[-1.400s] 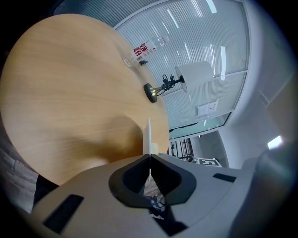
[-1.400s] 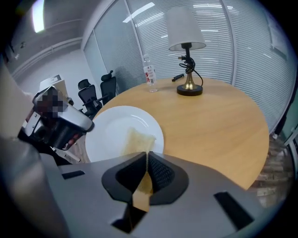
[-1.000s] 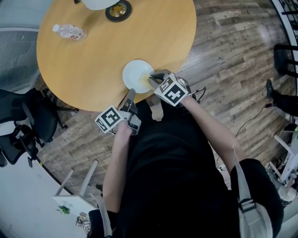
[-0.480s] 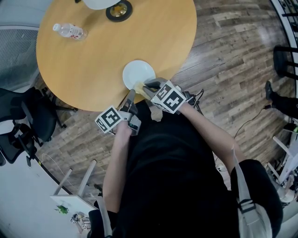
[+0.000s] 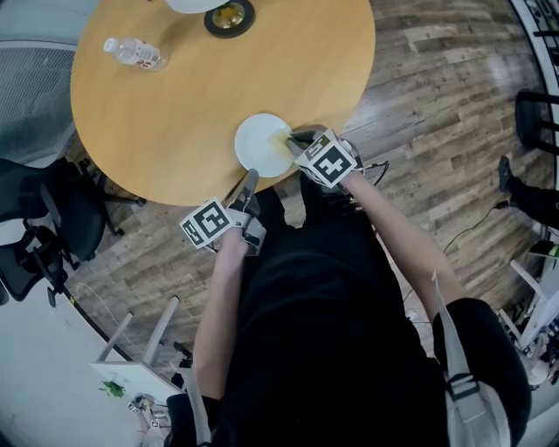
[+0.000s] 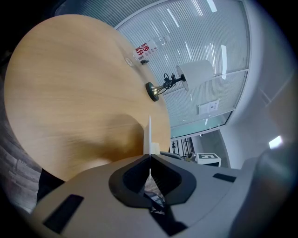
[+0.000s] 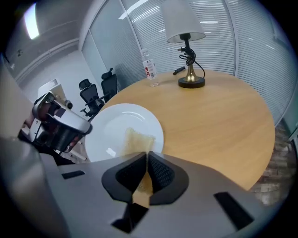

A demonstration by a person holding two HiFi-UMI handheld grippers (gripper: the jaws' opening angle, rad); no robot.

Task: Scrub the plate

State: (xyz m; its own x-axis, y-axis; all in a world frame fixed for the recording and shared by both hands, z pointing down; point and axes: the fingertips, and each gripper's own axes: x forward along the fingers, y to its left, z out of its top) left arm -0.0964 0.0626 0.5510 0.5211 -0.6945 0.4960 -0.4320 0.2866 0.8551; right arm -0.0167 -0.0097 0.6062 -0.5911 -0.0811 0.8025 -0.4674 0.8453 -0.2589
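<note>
A white plate [image 5: 260,144] lies near the front edge of the round wooden table [image 5: 175,113]. My left gripper [image 5: 248,179] is shut on the plate's near rim; in the left gripper view the plate [image 6: 149,132] shows edge-on as a thin white line between the jaws of that gripper [image 6: 149,157]. My right gripper [image 5: 293,140] is shut on a yellow sponge [image 5: 282,135] at the plate's right rim. In the right gripper view the sponge [image 7: 136,142] sticks out from that gripper [image 7: 145,157] and rests on the plate [image 7: 114,125].
A water bottle [image 5: 134,53] lies at the table's far left, and a lamp with a dark round base [image 5: 229,17] stands at the far edge. Black office chairs [image 5: 39,231] stand left of the table. Wooden floor surrounds it.
My right gripper swept the sponge left along the plate's near side half a second ago and has since moved back to the right rim. The left gripper has kept still.
</note>
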